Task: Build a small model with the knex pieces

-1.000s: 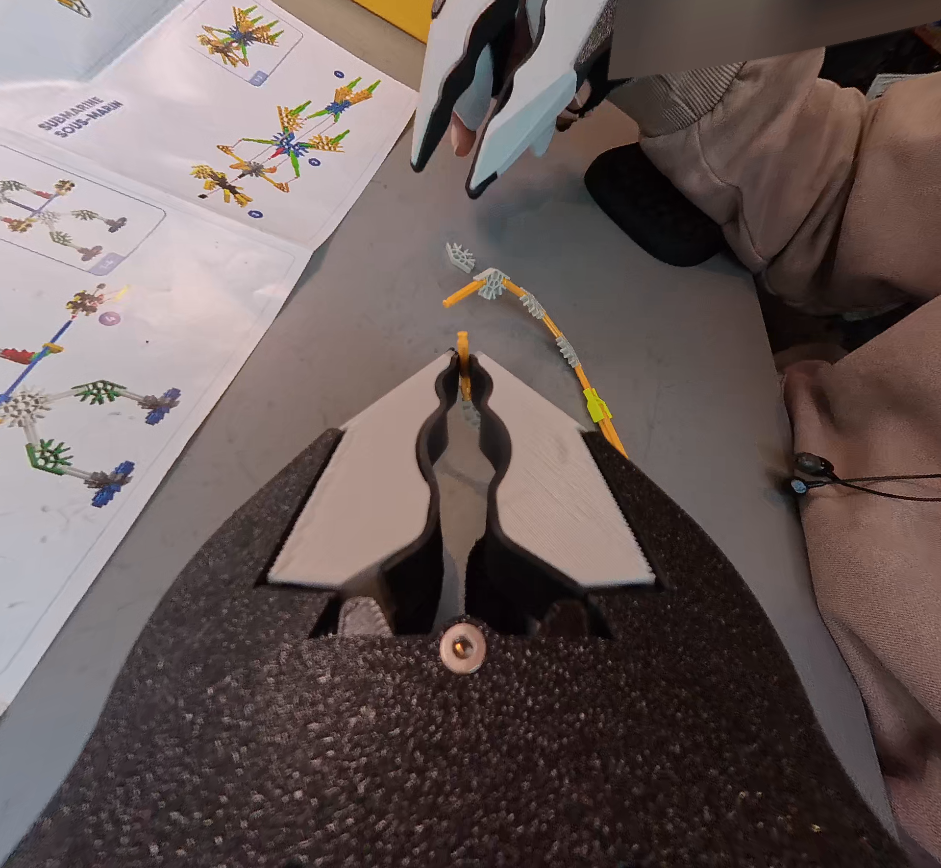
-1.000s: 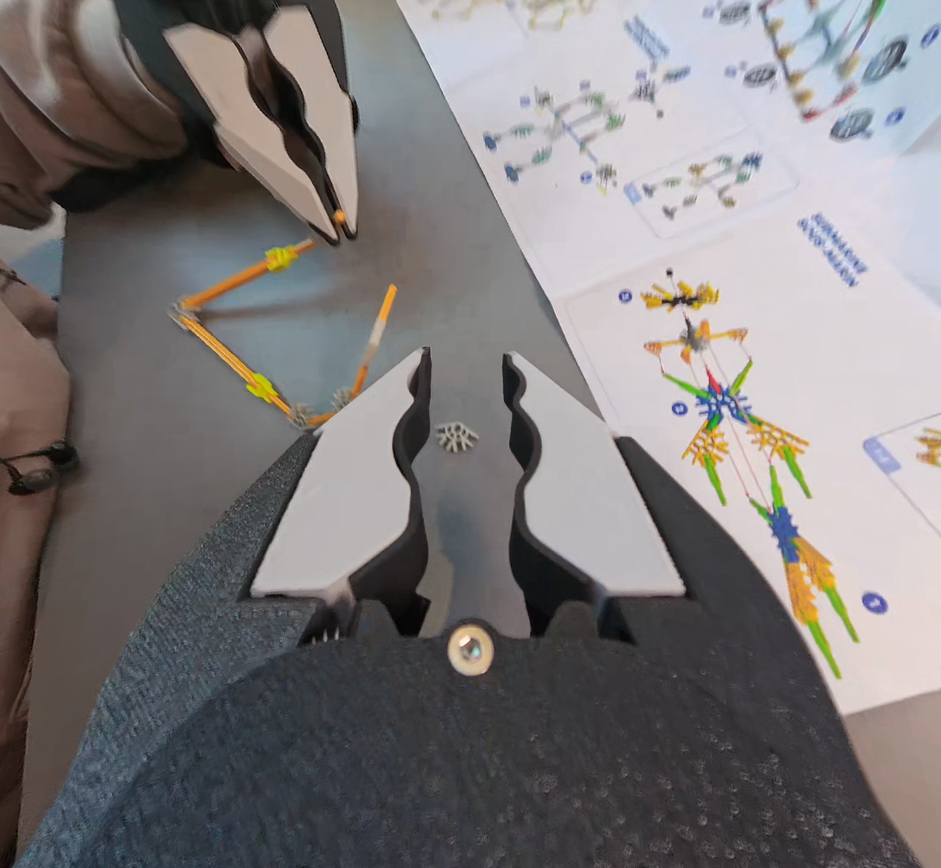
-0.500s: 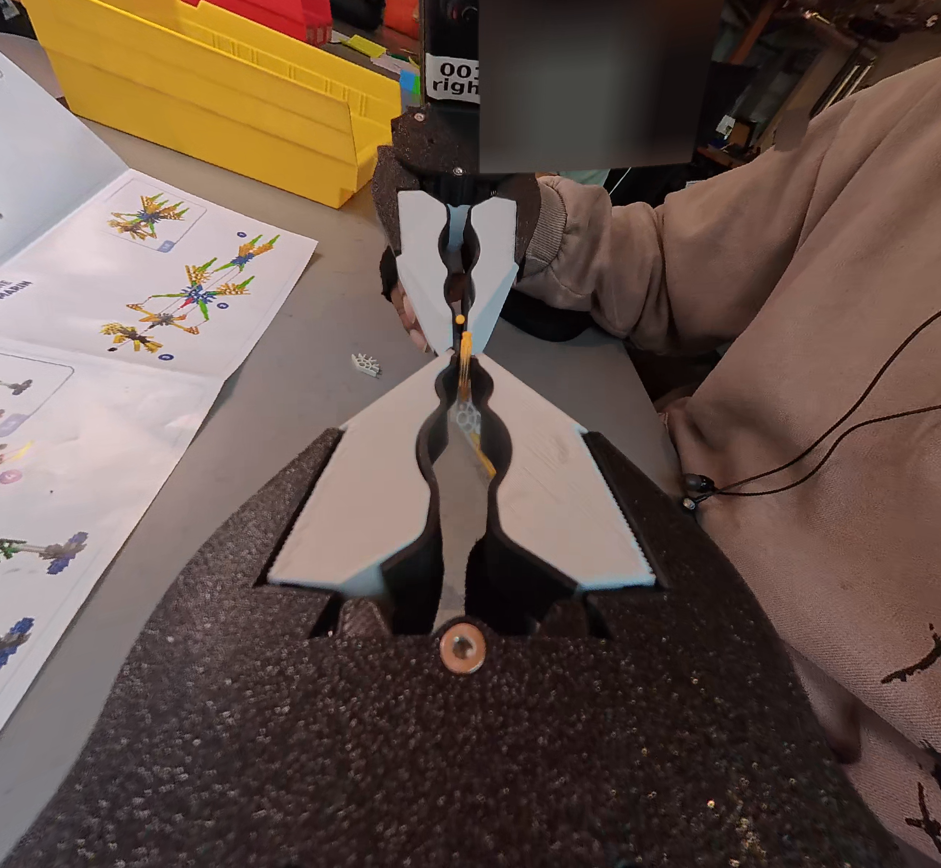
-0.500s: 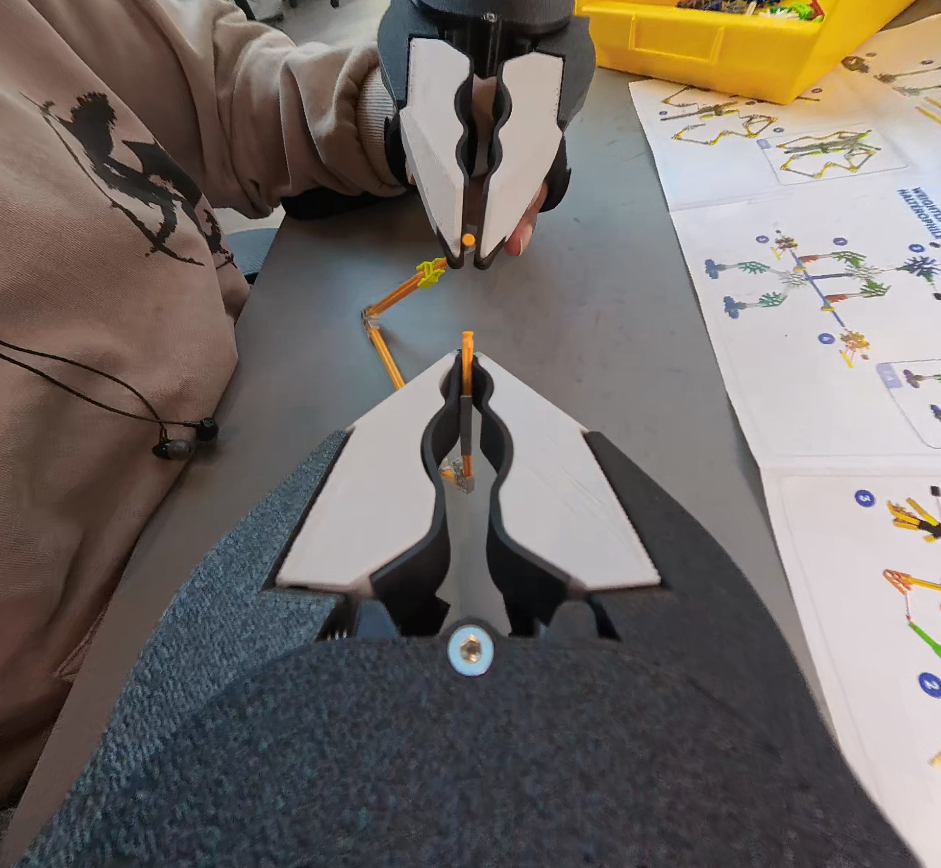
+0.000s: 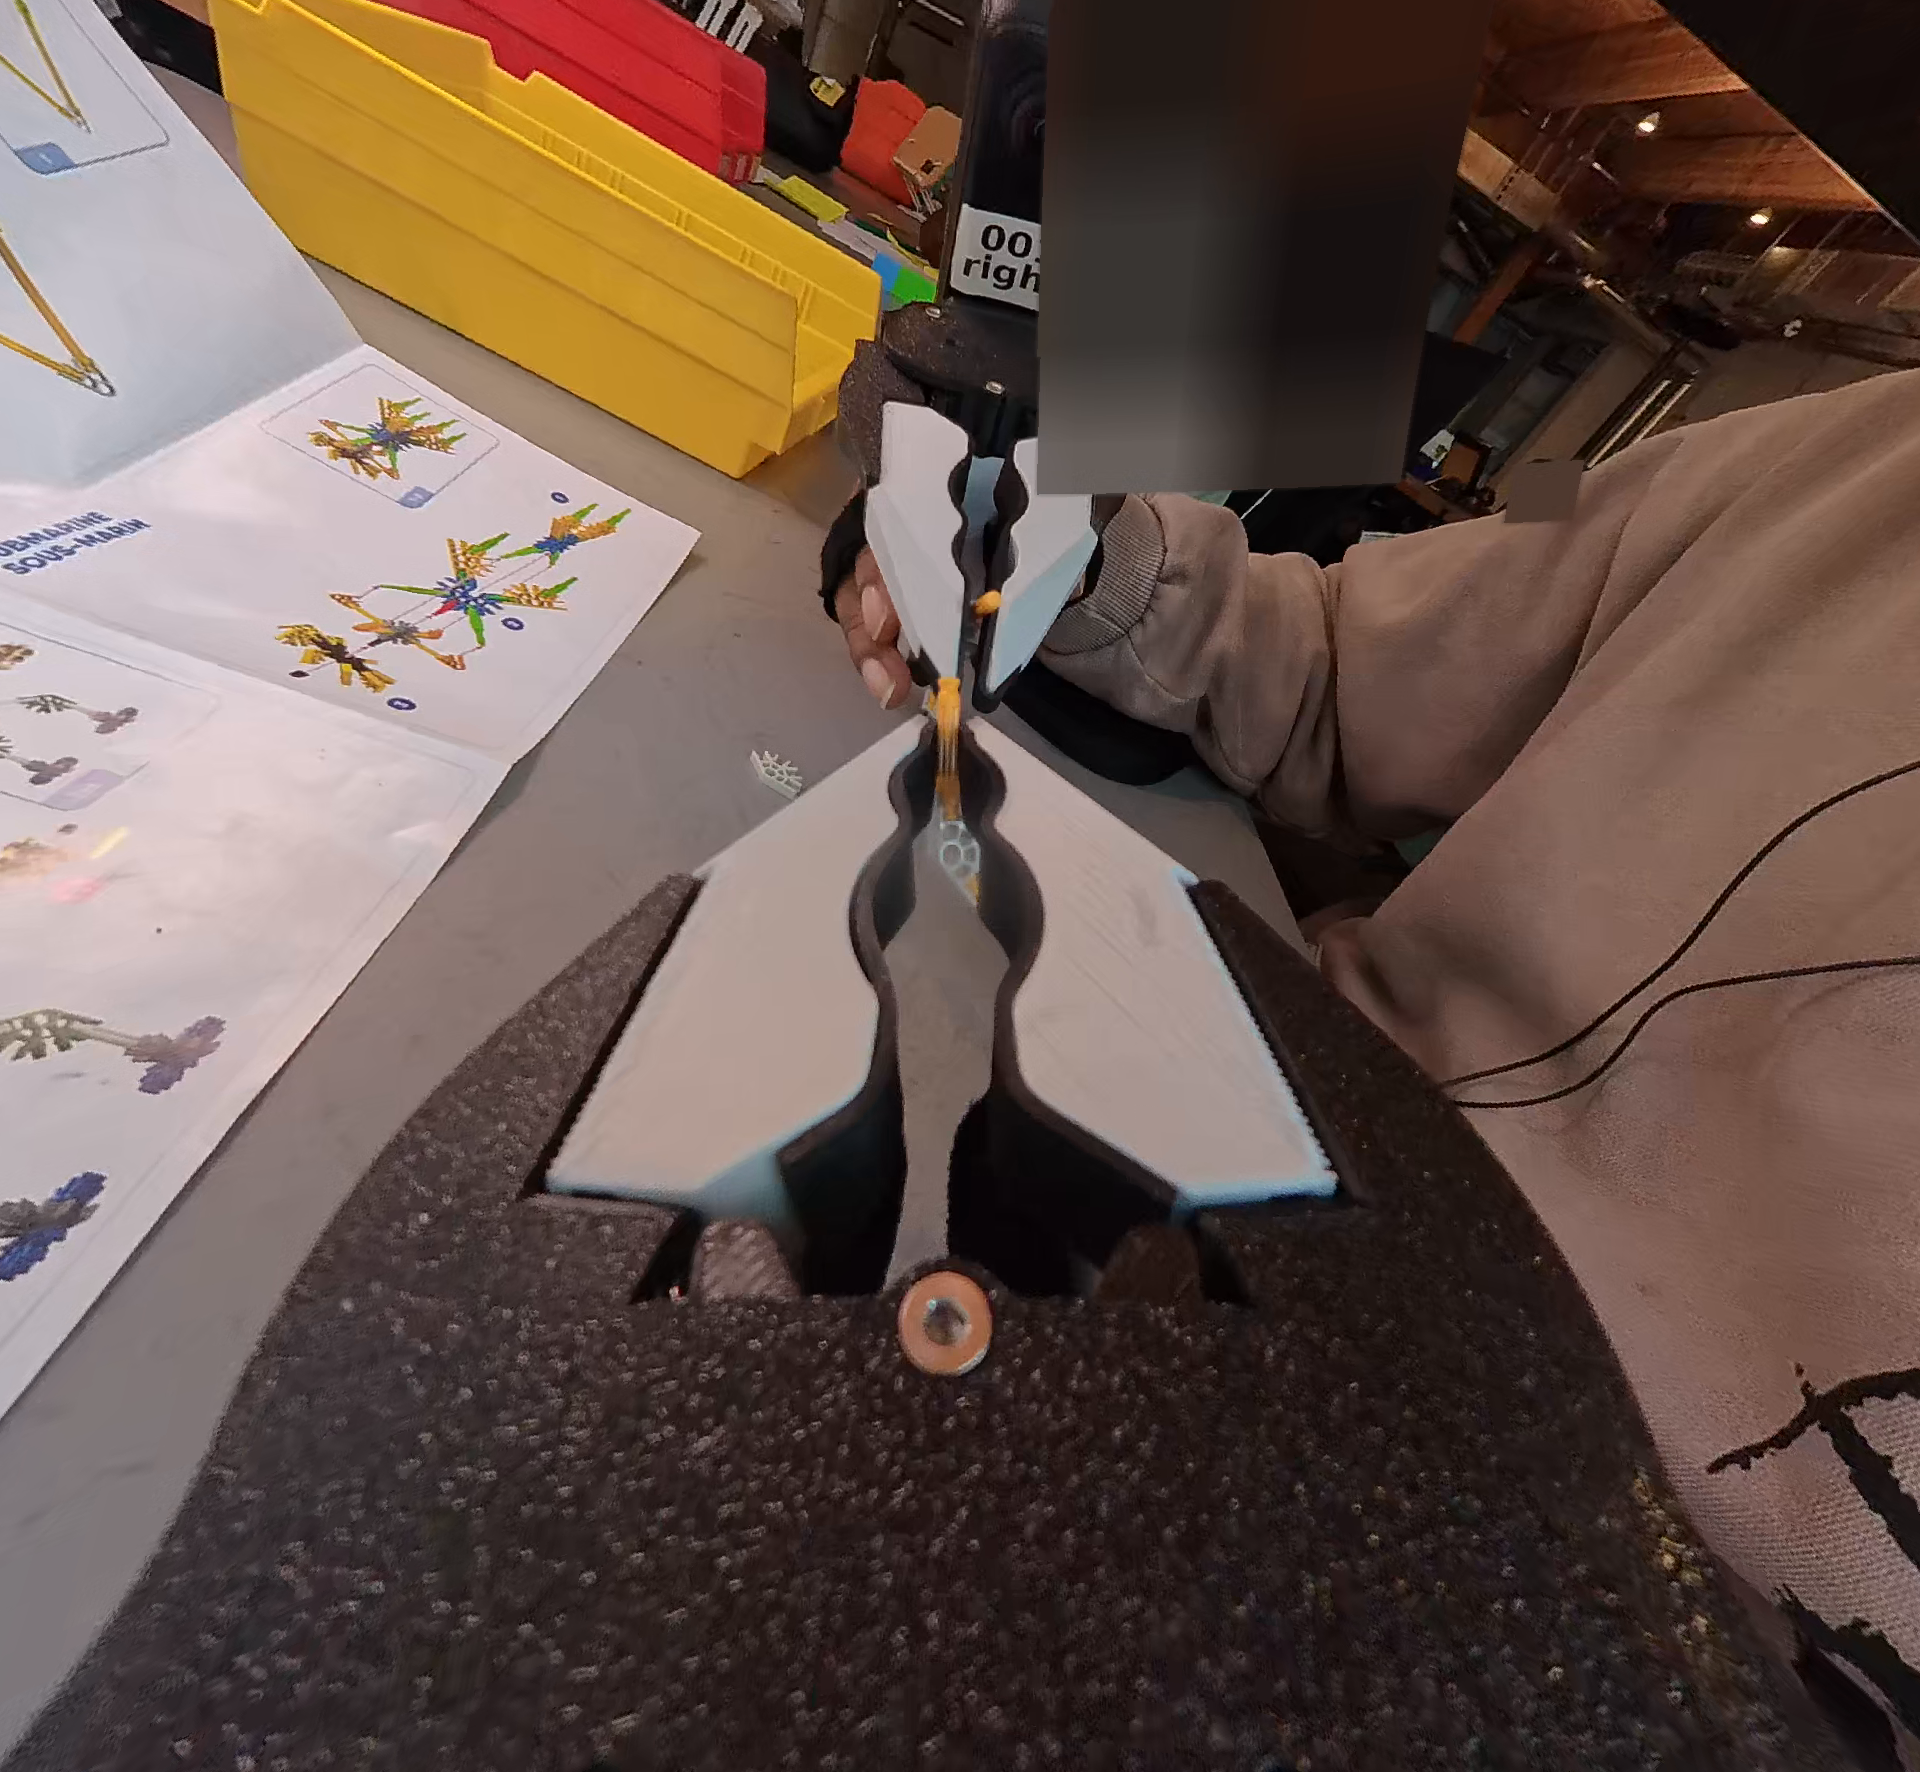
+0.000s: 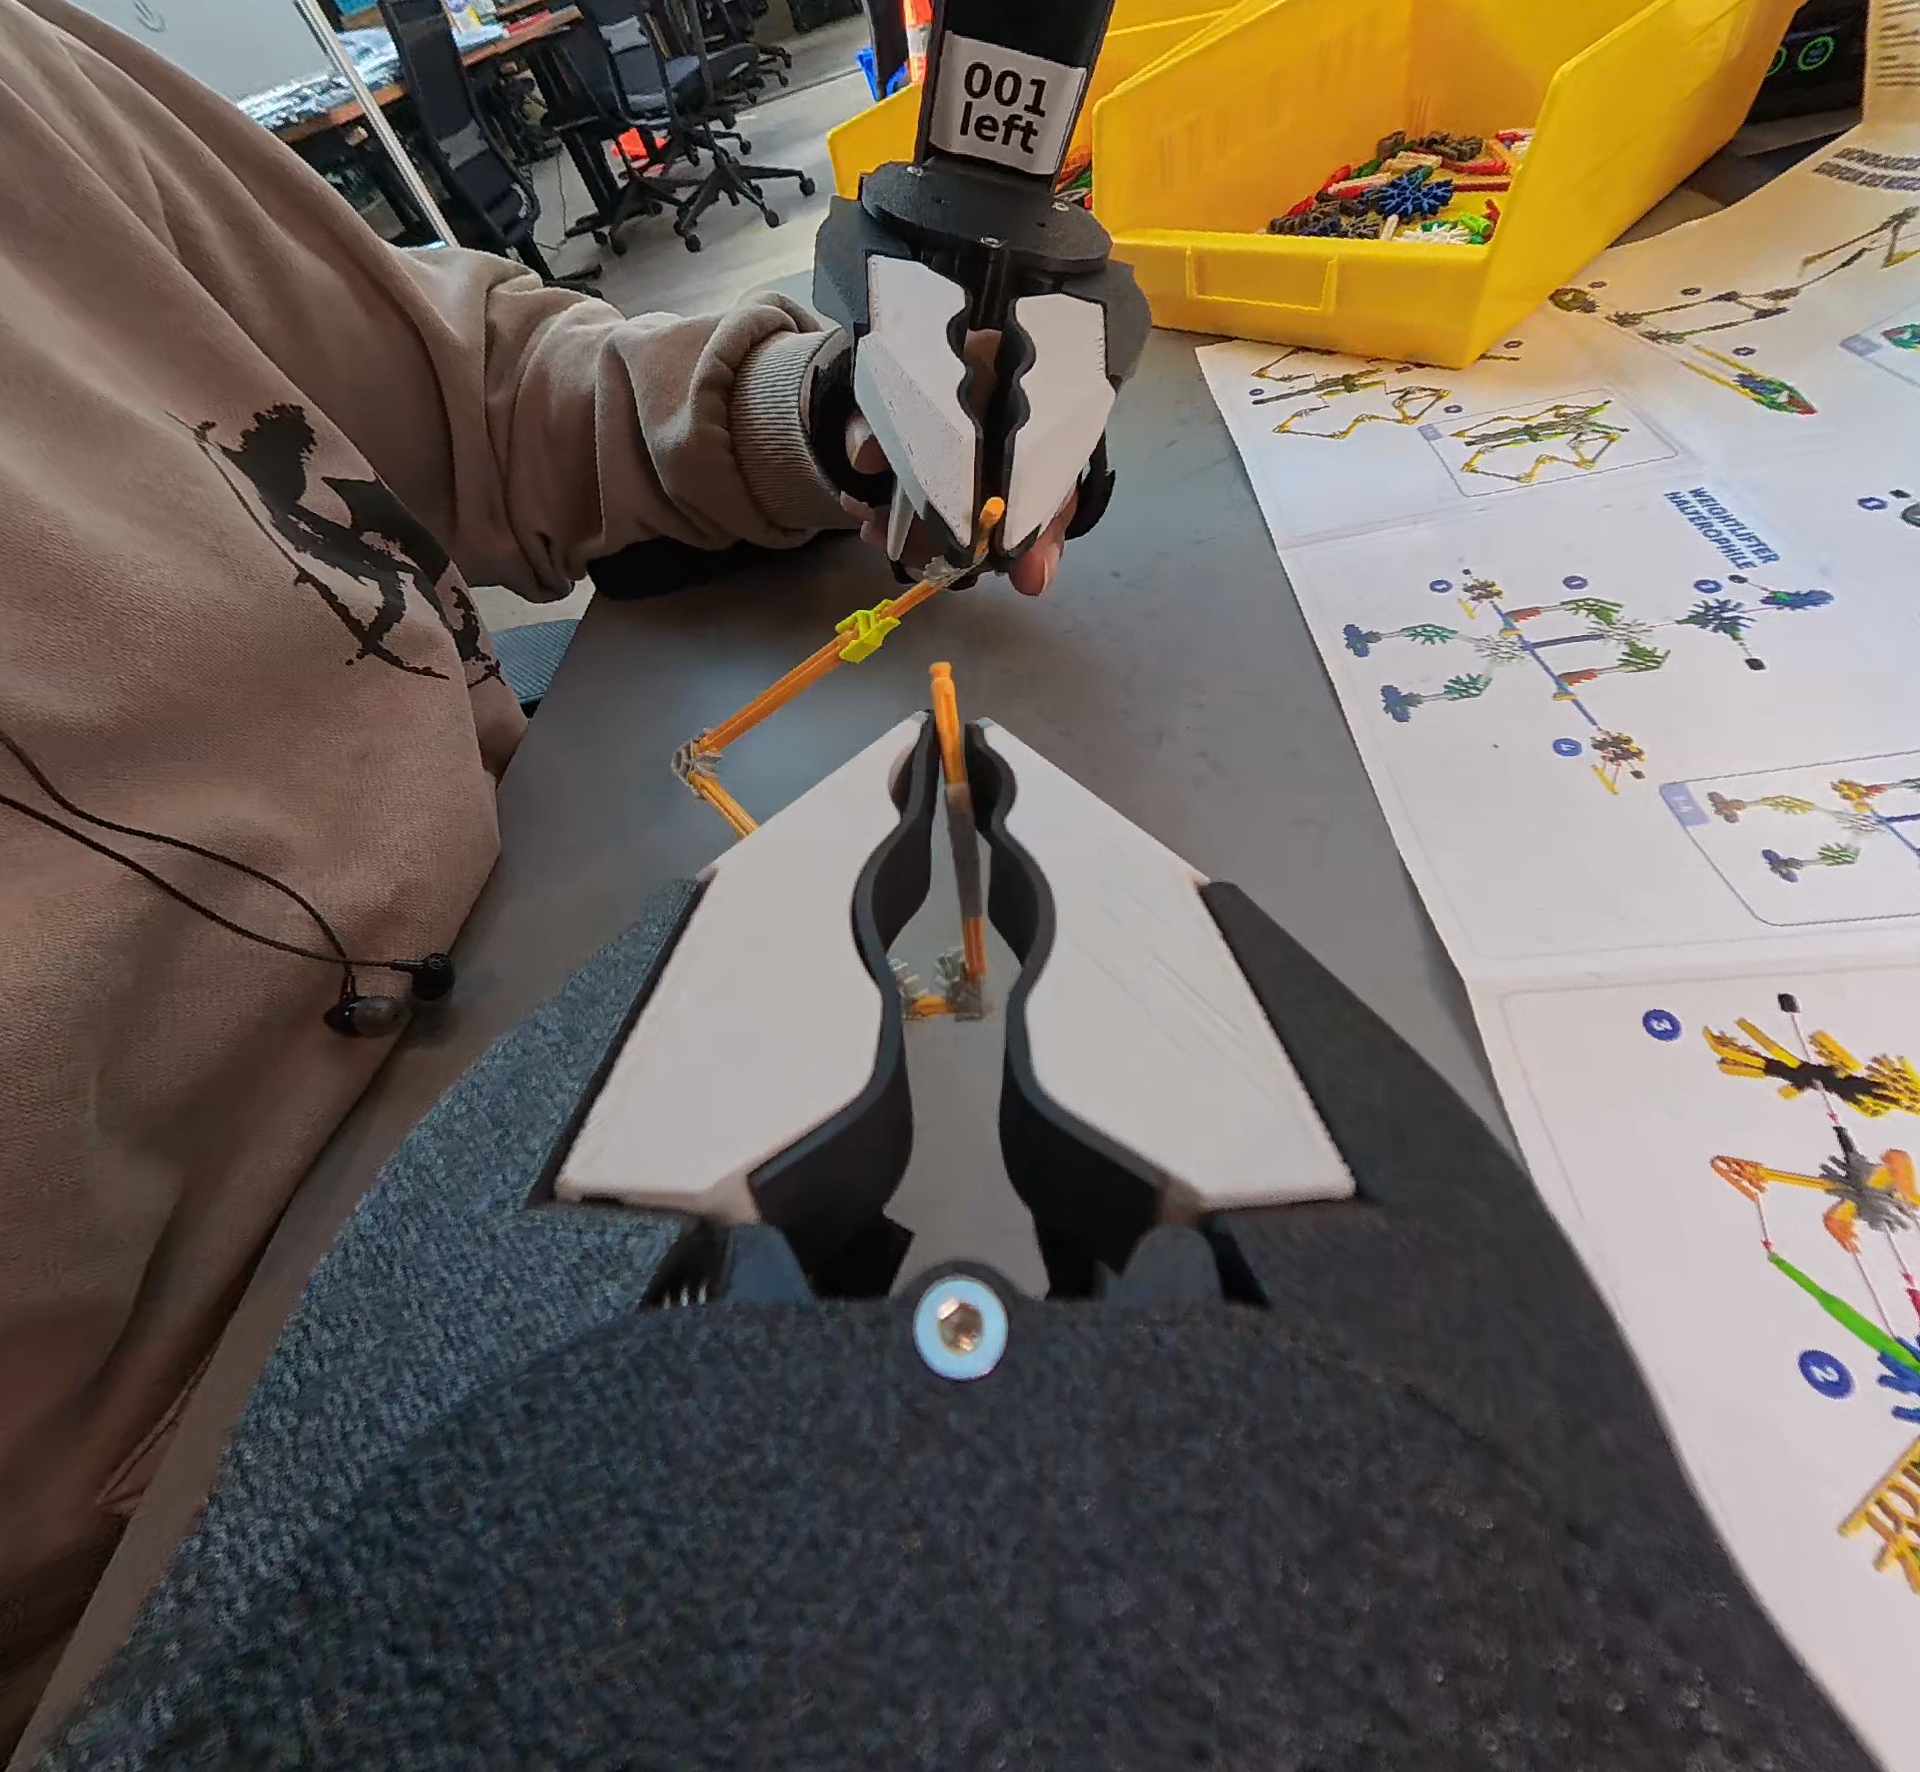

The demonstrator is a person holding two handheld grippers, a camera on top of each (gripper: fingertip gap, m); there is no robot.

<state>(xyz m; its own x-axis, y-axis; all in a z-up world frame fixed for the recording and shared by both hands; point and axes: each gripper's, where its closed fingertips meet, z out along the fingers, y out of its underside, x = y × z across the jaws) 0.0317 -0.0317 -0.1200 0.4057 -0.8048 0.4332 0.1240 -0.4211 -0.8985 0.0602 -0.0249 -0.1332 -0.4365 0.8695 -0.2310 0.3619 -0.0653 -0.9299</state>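
The big paper sheet (image 5: 312,683) with toy pictures lies on the left of the gray table (image 5: 675,683) in the left wrist view. A yellow bin (image 5: 540,268) stands behind it, with a red bin (image 5: 499,8) farther back. A small white toy piece (image 5: 777,772) lies alone on the table, just left of the left gripper (image 5: 948,735). This gripper's fingers are pressed together and pinch one end of the toy chain (image 6: 790,683).

The toy chain is made of thin orange rods. Small gray pieces join them at the bends, and a bright yellow-green clip sits on one rod. The chain hangs above the table between the two grippers and bends in a zigzag.

The right gripper (image 6: 951,730) also has its fingers pressed together. It pinches an orange rod at the other end, and the rod tip sticks out past the fingers. A person's tan sleeve (image 6: 520,434) reaches in beside them. To the right, another yellow bin (image 6: 1351,247) holds many colored toy pieces (image 6: 1403,190).
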